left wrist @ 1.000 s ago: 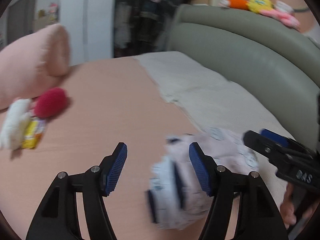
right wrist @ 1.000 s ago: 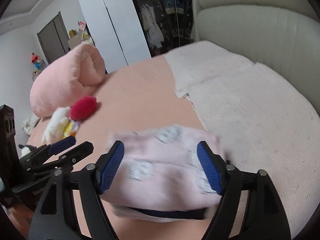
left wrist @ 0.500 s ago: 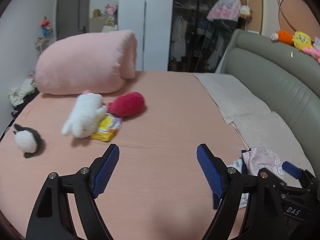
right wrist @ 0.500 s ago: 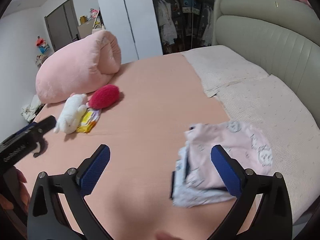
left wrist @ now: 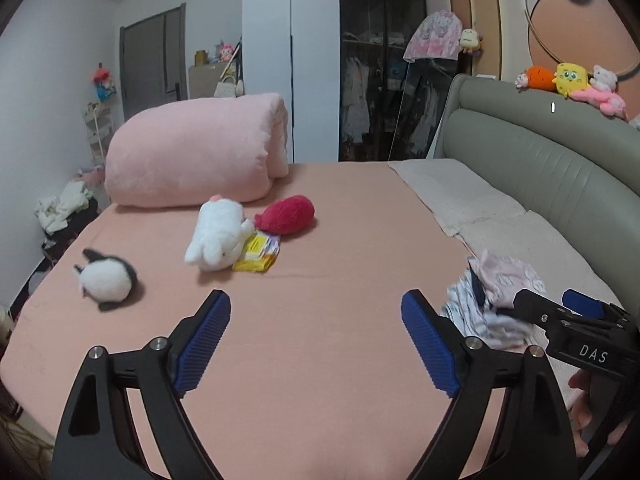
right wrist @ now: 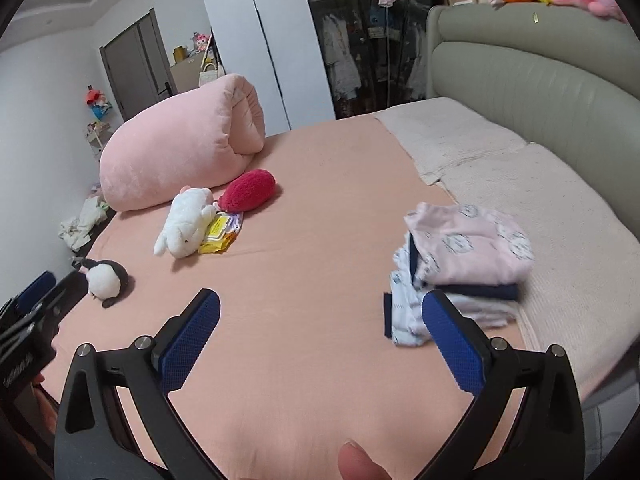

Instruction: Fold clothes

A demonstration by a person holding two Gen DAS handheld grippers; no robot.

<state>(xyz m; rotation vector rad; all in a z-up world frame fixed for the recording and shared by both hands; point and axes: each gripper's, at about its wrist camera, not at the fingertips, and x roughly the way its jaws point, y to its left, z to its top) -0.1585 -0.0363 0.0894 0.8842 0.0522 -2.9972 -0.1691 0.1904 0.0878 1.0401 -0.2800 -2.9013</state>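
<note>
txt: "DAS" | on: right gripper (left wrist: 560, 312) body (white letters) | other txt: unreadable

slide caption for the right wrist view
Open right tongs over the pink bed, folded clothes stacked beside the pillows.

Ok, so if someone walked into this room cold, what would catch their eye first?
Probably the big pink rolled quilt at the far side of the bed, with a white plush and a red plush lying just in front of it. Next, the small pile of folded clothes on the near right, at the edge of the cream cover. Both grippers, left and right, are open and empty.
</note>
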